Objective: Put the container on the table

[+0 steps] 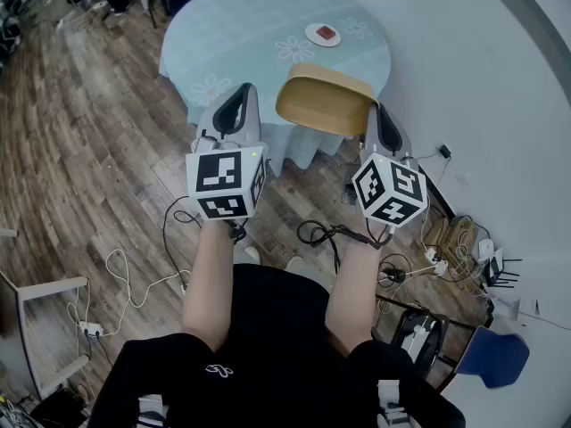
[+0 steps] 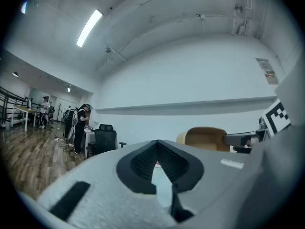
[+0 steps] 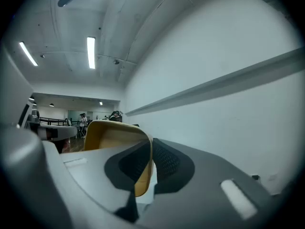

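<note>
A tan, rounded container point(image 1: 323, 98) hangs in the air just short of the round table's point(image 1: 259, 34) near edge, which has a pale blue flowered cloth. My right gripper point(image 1: 373, 116) is shut on the container's right-hand wall; in the right gripper view the yellow wall point(image 3: 112, 137) runs between the black pads of that gripper point(image 3: 151, 162). My left gripper point(image 1: 239, 105) is level beside the container's left side, apart from it, shut and holding nothing. In the left gripper view the container point(image 2: 205, 137) shows to the right of that gripper point(image 2: 157, 165).
A small white plate point(image 1: 323, 34) with a red item sits at the table's far right. Cables and power strips point(image 1: 134, 283) lie across the wooden floor under my arms. A white wall point(image 1: 500, 78) curves along the right, with a blue seat point(image 1: 495, 357) below it. People stand far off point(image 2: 81, 128).
</note>
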{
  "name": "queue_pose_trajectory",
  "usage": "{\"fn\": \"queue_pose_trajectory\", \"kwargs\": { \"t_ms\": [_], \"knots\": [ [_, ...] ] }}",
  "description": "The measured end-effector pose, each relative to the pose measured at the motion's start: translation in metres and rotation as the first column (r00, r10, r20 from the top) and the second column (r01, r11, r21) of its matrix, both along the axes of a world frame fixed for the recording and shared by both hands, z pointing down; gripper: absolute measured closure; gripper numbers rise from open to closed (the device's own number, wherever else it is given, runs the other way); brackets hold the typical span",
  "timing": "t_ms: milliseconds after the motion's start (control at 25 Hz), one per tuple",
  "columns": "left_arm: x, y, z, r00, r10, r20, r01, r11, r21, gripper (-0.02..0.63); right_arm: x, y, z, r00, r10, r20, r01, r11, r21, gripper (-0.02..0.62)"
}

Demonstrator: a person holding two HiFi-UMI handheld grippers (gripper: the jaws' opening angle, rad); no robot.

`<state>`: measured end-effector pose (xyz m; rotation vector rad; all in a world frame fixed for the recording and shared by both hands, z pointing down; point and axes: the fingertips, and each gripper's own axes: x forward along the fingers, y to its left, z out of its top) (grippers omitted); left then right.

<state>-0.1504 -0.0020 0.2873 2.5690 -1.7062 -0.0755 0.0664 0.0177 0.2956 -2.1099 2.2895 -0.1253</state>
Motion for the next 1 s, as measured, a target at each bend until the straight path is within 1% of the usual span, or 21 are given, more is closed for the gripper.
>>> {"fn": "queue_pose_trajectory", "kwargs": {
  "t_ms": [160, 320, 440, 680, 840, 1000],
  "knots": [
    [-0.009, -0.004, 0.001, 1.0, 0.004, -0.001, -0.004, 1.0, -0.002, 0.604, -0.01, -0.004, 0.003, 1.0, 0.003, -0.004, -0.003, 1.0, -0.005, 0.568],
    [-0.018, -0.004, 0.007, 1.0, 0.007, -0.009, -0.007, 1.0, -0.015, 0.604, -0.021, -0.004, 0.004, 0.999, 0.005, -0.045, -0.005, 1.0, -0.015, 0.568],
    [-0.023, -0.003, 0.011, 1.0, 0.006, -0.017, -0.007, 1.0, -0.027, 0.604, -0.03, -0.004, 0.006, 0.999, -0.006, -0.053, 0.004, 1.0, -0.024, 0.568],
    [-0.052, -0.009, 0.031, 0.998, -0.037, -0.051, 0.033, 0.996, -0.078, 0.604, -0.045, -0.002, 0.023, 0.999, -0.012, -0.051, 0.009, 0.998, -0.059, 0.568],
    [-0.047, -0.012, 0.042, 0.998, -0.023, -0.05, 0.018, 0.995, -0.102, 0.604, -0.038, -0.003, 0.033, 0.999, 0.0, -0.038, -0.003, 0.997, -0.081, 0.567],
    [-0.031, -0.018, 0.048, 0.999, 0.004, -0.044, -0.008, 0.994, -0.112, 0.604, -0.028, -0.007, 0.043, 0.999, 0.01, -0.03, -0.013, 0.996, -0.093, 0.566]
  ]
}}
